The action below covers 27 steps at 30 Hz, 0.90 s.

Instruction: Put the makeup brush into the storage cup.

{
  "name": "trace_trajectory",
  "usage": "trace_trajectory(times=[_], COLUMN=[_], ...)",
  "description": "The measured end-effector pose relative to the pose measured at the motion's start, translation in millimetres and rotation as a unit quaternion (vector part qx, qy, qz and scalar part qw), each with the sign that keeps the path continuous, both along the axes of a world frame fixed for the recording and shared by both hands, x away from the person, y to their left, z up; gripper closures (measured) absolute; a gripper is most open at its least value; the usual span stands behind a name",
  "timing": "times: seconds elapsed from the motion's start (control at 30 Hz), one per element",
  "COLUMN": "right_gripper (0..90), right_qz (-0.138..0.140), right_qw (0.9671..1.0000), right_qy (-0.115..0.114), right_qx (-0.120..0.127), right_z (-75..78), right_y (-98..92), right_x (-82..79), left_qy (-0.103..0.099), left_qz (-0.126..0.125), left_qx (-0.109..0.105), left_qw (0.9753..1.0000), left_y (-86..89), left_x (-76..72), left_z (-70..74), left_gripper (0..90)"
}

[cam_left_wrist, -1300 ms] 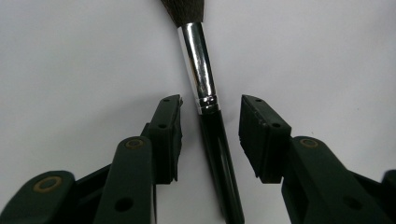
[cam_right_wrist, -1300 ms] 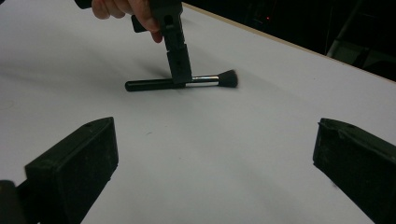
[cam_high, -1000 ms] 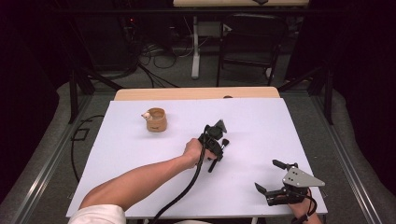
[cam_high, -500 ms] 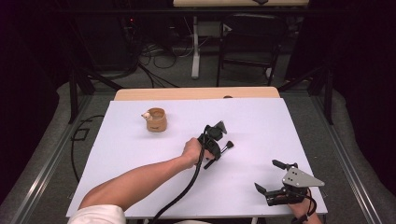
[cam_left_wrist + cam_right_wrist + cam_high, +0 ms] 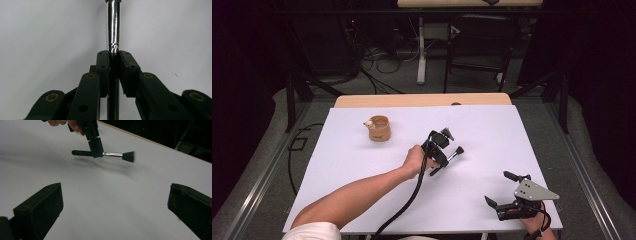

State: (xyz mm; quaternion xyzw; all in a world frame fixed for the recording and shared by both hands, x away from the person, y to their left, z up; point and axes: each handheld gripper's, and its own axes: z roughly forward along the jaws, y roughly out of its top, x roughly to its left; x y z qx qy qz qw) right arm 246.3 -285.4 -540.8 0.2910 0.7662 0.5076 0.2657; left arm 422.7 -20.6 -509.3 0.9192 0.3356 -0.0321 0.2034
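- Black-handled brush (image 5: 453,154) sits clamped in the left gripper (image 5: 441,150) jaws, mid-tabletop (image 5: 492,130).
- Right gripper (image 5: 502,190), near right corner, has its jaws wide apart.

Makeup brush (image 5: 103,154): black handle, chrome ferrule, dark flat-cut bristles; held level above table, clamped at handle-ferrule junction by left hand-held gripper (image 5: 443,150).

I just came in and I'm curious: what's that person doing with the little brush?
A person sits at a white table with a gripper in each hand. The left gripper is shut on a small makeup brush, holding it by its black handle just above the table. The right gripper rests open near the table's front corner, holding nothing. A small wooden cup stands farther back to the left.
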Motion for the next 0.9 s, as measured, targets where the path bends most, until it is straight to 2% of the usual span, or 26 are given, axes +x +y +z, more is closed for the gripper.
trace_trajectory(times=[0.1,0.17,0.37,0.63,0.9], right_gripper=[0.0,0.0,0.0,0.0,0.0], right_qz=[0.000,0.000,-0.001,-0.001,0.000], right_qw=[1.0000,1.0000,1.0000,1.0000,1.0000], right_qy=[0.000,0.000,0.001,0.000,0.000], right_qx=[0.000,0.001,0.000,0.000,-0.001], right_z=[0.0,0.0,0.1,0.0,0.1], right_y=[0.0,0.0,0.1,0.0,0.0], right_x=[0.0,-0.1,-0.2,-0.1,0.0], left_qy=[-0.017,-0.020,-0.042,-0.068,-0.083], left_qz=[-0.003,-0.001,-0.005,-0.006,-0.002], left_qx=[-0.009,-0.020,-0.037,-0.051,-0.063], left_qw=[0.9998,0.9996,0.9984,0.9964,0.9946], left_y=[4.3,6.8,14.0,23.8,32.9], left_x=[-1.8,-3.0,-5.1,-7.5,-8.1], left_z=[4.7,6.3,12.0,16.5,21.3], left_gripper=[78.9,78.9,78.9,78.9,78.9])
